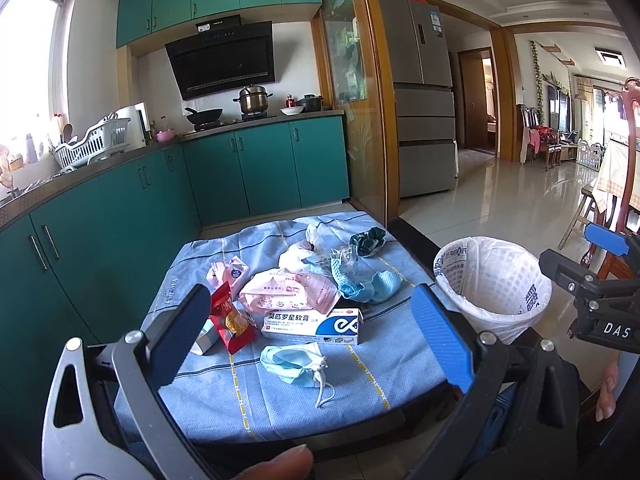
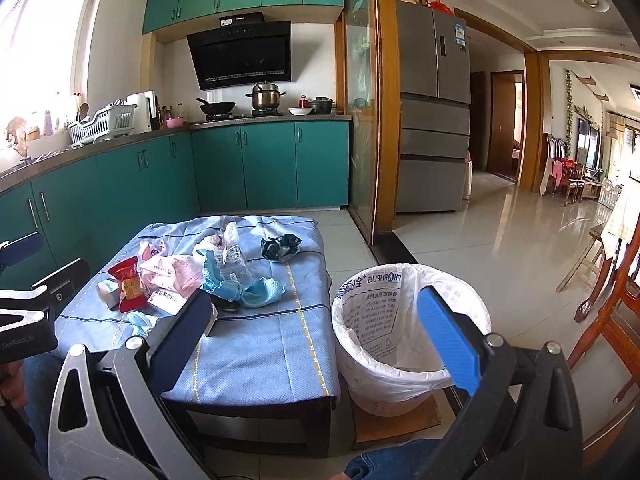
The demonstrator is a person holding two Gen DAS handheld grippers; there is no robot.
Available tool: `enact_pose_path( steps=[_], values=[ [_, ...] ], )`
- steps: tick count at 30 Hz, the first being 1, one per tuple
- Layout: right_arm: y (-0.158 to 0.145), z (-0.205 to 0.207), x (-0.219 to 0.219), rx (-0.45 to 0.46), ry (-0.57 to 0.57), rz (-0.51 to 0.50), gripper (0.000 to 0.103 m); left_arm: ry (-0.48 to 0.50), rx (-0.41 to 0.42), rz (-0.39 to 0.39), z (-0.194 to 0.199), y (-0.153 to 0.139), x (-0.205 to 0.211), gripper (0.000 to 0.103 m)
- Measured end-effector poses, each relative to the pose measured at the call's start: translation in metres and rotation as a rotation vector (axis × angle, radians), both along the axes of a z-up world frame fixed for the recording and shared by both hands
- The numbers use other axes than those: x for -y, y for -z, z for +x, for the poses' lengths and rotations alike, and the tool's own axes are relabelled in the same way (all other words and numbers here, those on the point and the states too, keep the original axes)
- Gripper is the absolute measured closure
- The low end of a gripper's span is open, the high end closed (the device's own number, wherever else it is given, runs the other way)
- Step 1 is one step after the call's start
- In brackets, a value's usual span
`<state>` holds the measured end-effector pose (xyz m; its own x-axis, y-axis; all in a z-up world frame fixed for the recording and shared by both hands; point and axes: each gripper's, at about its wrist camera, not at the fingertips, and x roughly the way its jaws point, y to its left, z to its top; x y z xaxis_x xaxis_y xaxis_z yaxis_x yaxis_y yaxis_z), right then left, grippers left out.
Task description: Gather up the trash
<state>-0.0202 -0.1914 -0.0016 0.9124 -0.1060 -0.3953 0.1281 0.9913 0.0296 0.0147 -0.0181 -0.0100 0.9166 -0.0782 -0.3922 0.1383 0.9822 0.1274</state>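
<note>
both of my grippers are held back from the work with nothing in them: the left gripper [image 1: 310,344] has its jaws spread wide over the near end of the bench [image 1: 404,344], and the right gripper [image 2: 316,340] is spread just as wide, between the bench edge and the bin [image 2: 404,304].

the trash lies in a loose heap across the middle of the blue cloth. nearest me is a crumpled blue face mask [image 1: 294,362] with its white ear loop trailing toward the edge. just behind it lies a white and blue ointment box [image 1: 314,322], with a red snack packet [image 1: 230,320] to its left and a pink wipes pack [image 1: 290,292] touching it from behind. further back are a clear plastic wrapper [image 2: 234,258], a blue cloth rag [image 1: 370,286] and a dark green crumpled wrapper [image 1: 368,240] lying a little apart.

i judge all of it light. the mask and rag are soft and should bunch under the pads, so i would pinch them at the thick middle, not the loop. the box is stiff card; i would close across its narrow sides, gently, since it looks empty enough to crush. the foil and film packets look slippery, so a crumpled fold is the better hold. the lined bin stands right beside the bench on my right, open and apparently empty.
</note>
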Motion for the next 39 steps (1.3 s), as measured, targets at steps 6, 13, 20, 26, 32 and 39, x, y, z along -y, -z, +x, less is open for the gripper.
enact_pose_path(
  steps=[6,13,20,26,32,39],
  values=[
    [-0.0009,0.0002,-0.0006,0.002,0.0,-0.002,0.003,0.002,-0.004,0.0,0.001,0.0005,0.0002,0.003],
    [0.0003,0.0016,-0.0039,-0.007,-0.001,-0.007,0.003,0.006,-0.011,0.001,0.0019,0.0024,0.0007,0.003],
    [-0.0003,0.0009,-0.008,-0.006,0.002,-0.021,0.003,0.003,-0.012,0.001,0.002,0.0032,0.0013,0.003],
    [0.0002,0.0006,-0.0086,-0.007,0.008,-0.026,0.003,0.005,-0.022,0.004,0.0026,0.0056,0.0033,0.003],
    [0.0003,0.0002,-0.0076,-0.007,0.013,-0.025,0.003,0.007,-0.026,0.003,0.0027,0.0065,0.005,0.003],
    [0.0013,0.001,-0.0064,-0.011,0.014,-0.021,0.003,0.003,-0.029,-0.006,0.0036,0.0083,0.0039,0.003]
  ],
)
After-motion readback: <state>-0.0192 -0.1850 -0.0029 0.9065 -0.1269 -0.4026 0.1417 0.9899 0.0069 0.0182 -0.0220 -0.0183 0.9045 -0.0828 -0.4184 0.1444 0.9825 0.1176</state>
